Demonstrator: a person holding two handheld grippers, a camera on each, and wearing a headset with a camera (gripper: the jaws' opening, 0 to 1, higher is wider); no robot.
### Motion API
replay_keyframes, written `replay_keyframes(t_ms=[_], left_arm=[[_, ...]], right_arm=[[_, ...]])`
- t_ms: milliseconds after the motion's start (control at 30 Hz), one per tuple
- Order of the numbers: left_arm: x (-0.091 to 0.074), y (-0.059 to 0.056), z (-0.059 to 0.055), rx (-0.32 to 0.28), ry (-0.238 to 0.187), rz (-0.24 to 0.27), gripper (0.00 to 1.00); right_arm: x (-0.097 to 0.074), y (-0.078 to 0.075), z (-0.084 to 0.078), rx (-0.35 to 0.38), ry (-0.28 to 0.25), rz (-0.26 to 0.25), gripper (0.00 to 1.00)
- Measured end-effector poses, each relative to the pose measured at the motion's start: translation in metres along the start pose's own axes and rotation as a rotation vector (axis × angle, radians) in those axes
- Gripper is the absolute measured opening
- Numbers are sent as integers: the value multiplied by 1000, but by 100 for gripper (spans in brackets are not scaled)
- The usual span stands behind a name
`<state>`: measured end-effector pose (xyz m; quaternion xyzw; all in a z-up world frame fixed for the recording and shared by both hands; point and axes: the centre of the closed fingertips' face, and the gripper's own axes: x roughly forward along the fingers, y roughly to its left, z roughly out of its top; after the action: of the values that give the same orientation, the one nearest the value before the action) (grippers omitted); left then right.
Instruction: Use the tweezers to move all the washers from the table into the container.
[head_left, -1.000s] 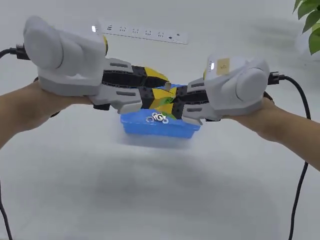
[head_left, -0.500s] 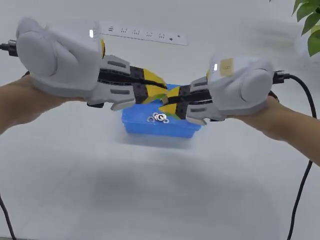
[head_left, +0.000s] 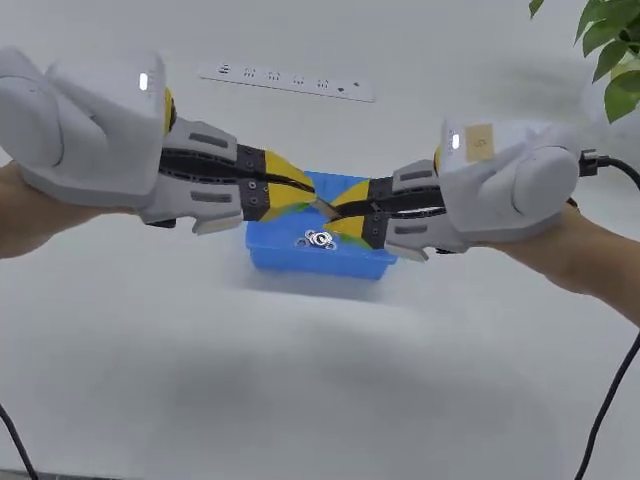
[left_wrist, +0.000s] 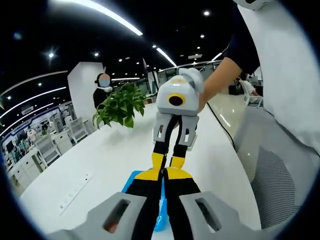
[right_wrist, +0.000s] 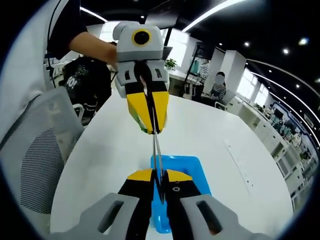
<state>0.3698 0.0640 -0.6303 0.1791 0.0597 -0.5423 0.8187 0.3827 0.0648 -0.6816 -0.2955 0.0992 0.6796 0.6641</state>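
Observation:
A blue container (head_left: 322, 264) sits mid-table with several metal washers (head_left: 318, 239) inside. Just above it my two grippers point at each other, tip to tip. The left gripper (head_left: 310, 200) comes in from the left and the right gripper (head_left: 337, 208) from the right. In the right gripper view, thin metal tweezers (right_wrist: 156, 150) run from the left gripper's closed tip (right_wrist: 151, 129) down into my right gripper (right_wrist: 159, 176), over the container (right_wrist: 189, 170). Both pairs of jaws look shut on the tweezers. The left gripper (left_wrist: 163, 172) meets the right gripper (left_wrist: 168, 161) above the container (left_wrist: 132, 176).
A white power strip (head_left: 290, 80) lies at the back of the white table. A green plant (head_left: 612, 55) stands at the far right. A black cable (head_left: 608, 400) hangs from the right gripper. Bare tabletop surrounds the container.
The two grippers have drawn apart: the left one has shifted left and the right one slightly right, so their tips now only just meet over the container.

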Motion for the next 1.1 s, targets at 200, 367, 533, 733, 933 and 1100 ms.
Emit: replay_keyframes(t_ms=[200,367,533,733,933,1100], left_arm=[[-1,-11,1,-18,-24,-8,5],[-2,-18,0,-29,-31,-19,5],[-4,-26,-3,-40,-31,-27,5],[-8,-31,-7,-46,-31,-23,5],[-9,-35,-13,-59,-22,-28,5],[-8,-38,-19,-67,-3,-31,6]], right_arm=[[-11,11,2,4,4,0,9],[-14,18,1,5,12,4,9],[-13,26,0,2,25,10,8],[-11,32,1,-2,35,13,8],[-9,37,0,-10,47,21,8],[-7,41,-3,-19,66,26,8]])
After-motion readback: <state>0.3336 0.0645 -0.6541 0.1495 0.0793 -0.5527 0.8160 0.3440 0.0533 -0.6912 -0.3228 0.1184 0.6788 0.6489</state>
